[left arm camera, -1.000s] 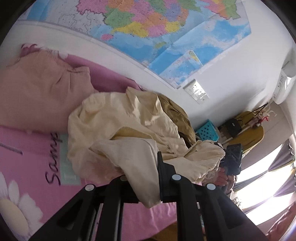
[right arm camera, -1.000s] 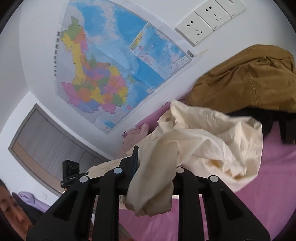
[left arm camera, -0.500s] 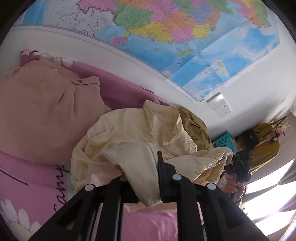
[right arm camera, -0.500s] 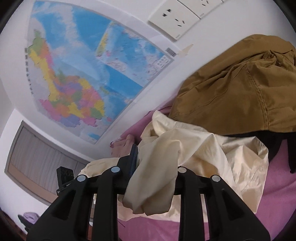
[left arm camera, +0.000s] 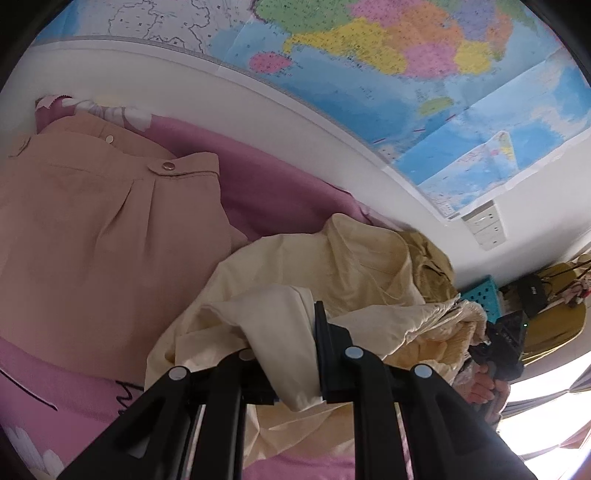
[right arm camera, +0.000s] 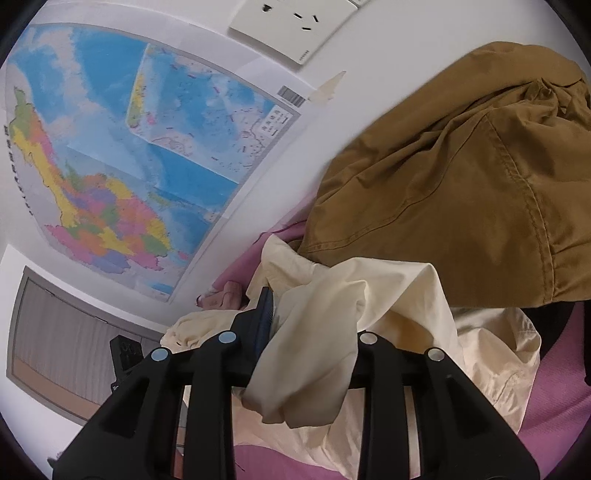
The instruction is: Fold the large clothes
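The cream garment (left arm camera: 343, 266) lies bunched on the bed's pink cover (left arm camera: 266, 199), its folds running from the middle of the bed toward the wall. The left tool (left arm camera: 284, 354) has a fold of this cream cloth pinched between its narrow jaws, the loose end hanging down below them. The right tool (right arm camera: 310, 332) also has a bunch of the same cloth between its fingers, and its jaws are opening; whether the pads press the fabric at this instant I cannot tell for sure, though the cloth fills the gap. Beside the cream garment, on its far side, a brown jacket (right arm camera: 461, 177) is heaped against the wall. A peach garment (left arm camera: 92, 229) lies flat on the cover to the other side. Above the bed a coloured map (right arm camera: 122, 155) hangs beside a wall socket (right arm camera: 291, 26).
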`<state>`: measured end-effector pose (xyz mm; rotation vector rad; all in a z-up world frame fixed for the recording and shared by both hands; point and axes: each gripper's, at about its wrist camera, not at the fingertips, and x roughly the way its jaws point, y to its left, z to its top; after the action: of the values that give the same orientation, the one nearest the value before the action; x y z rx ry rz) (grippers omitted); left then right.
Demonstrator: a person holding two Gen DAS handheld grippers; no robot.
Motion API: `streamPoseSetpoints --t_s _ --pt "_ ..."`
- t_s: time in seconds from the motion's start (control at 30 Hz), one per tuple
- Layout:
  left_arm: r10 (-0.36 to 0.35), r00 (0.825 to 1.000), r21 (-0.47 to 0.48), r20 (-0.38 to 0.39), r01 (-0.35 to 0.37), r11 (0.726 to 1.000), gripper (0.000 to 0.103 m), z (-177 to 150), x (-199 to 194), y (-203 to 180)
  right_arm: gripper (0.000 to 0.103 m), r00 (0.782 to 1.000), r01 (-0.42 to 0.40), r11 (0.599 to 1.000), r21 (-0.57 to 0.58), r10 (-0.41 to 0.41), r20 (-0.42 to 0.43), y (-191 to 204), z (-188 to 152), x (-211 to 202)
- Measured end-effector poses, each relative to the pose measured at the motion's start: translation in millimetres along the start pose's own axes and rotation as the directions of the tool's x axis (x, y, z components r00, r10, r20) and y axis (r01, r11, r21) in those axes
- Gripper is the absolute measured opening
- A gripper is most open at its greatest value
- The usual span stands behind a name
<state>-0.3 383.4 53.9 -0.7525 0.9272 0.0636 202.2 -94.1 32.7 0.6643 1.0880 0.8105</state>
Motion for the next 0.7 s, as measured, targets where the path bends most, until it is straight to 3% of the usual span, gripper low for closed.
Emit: streamPoseSetpoints --t_s 0.4,0.7 --pt "0.073 0.997 0.018 0.010 -0.073 0.997 0.015 4 17 -4 0.030 1.000 0.006 1.000 -0.005 -0.006 -0.001 -4 2 7" --pt "0.126 0.990 0.068 0.061 -0.130 0.989 0.015 -7 17 -17 0.031 1.000 0.005 1.000 0.006 -0.005 0.001 -7 1 6"
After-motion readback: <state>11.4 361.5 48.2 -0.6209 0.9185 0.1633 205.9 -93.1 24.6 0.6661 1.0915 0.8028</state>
